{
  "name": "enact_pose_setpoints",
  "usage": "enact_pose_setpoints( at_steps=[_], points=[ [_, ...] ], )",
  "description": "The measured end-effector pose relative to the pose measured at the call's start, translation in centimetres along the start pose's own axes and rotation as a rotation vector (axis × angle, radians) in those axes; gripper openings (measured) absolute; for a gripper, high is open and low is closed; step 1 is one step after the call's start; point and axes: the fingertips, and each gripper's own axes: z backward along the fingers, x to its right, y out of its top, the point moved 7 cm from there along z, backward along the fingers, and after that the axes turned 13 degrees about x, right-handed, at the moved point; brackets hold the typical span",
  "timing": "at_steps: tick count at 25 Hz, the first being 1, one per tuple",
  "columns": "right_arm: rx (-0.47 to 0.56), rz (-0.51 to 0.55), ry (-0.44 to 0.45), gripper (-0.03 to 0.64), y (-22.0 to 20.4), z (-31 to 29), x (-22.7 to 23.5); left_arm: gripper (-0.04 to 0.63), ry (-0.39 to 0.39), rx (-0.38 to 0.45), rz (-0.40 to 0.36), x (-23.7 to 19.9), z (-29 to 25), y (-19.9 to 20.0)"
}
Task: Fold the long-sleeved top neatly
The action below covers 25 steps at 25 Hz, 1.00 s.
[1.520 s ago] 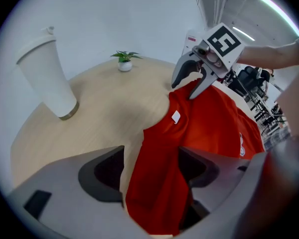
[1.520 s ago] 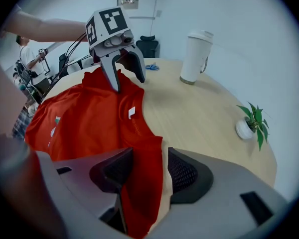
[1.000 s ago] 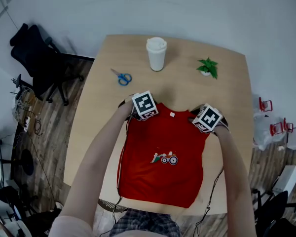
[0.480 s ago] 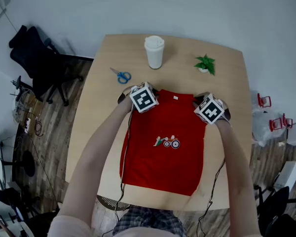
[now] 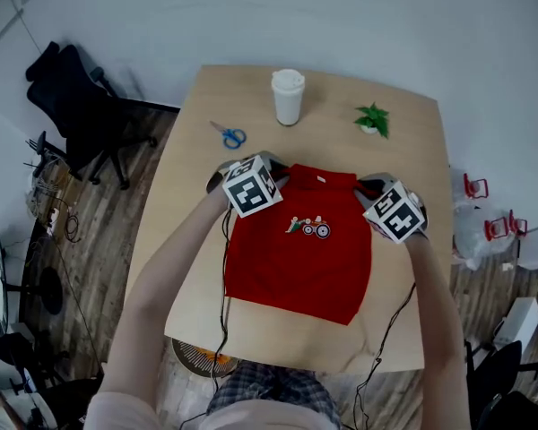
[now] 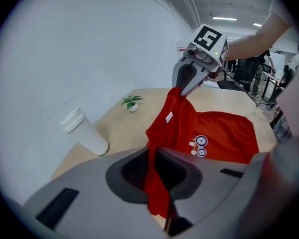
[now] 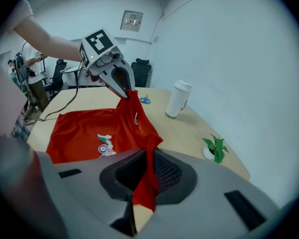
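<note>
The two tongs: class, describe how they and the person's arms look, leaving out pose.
The left tongs and right tongs each have a grey tapering body topped by a white cube with black square markers. A thin black cable trails beside each arm. The arms are bare below short white sleeves.

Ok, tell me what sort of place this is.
Most likely an office or workroom: a black swivel chair on a wood floor, and a pale table with scissors, a lidded paper cup and a small potted plant.
</note>
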Motion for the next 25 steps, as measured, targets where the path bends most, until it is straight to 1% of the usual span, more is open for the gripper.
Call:
enact_pose_setpoints(
  at_steps=[3,8,14,16,20,25],
  points=[
    [0.006,0.004,0.048,0.052,0.4,2.1,-3.4,0.038,-0.047,0.012,-0.002,3.3,2.7,0.0],
    [-0.007,0.038,0.129,0.052,0.5,4.7,-9.3,0.038,-0.109,0.006,-0.019,9.1,6.5,-0.8],
    [-0.013,0.048,0.206,0.052,-0.1,7.0,-15.7,0.038,-0.156,0.02,0.015,14.8,10.8,-2.1],
    [-0.02,0.049,0.229,0.052,-0.4,7.3,-17.7,0.038,-0.173,0.009,0.021,16.6,11.6,-2.8],
    [-0.07,0.064,0.274,0.054,-1.9,7.3,-21.3,0.038,-0.2,-0.036,0.019,20.3,12.0,-4.3],
    [-0.104,0.043,0.316,0.055,-4.2,6.2,-24.4,0.038,-0.186,-0.091,0.024,24.0,11.6,-6.8]
  ],
)
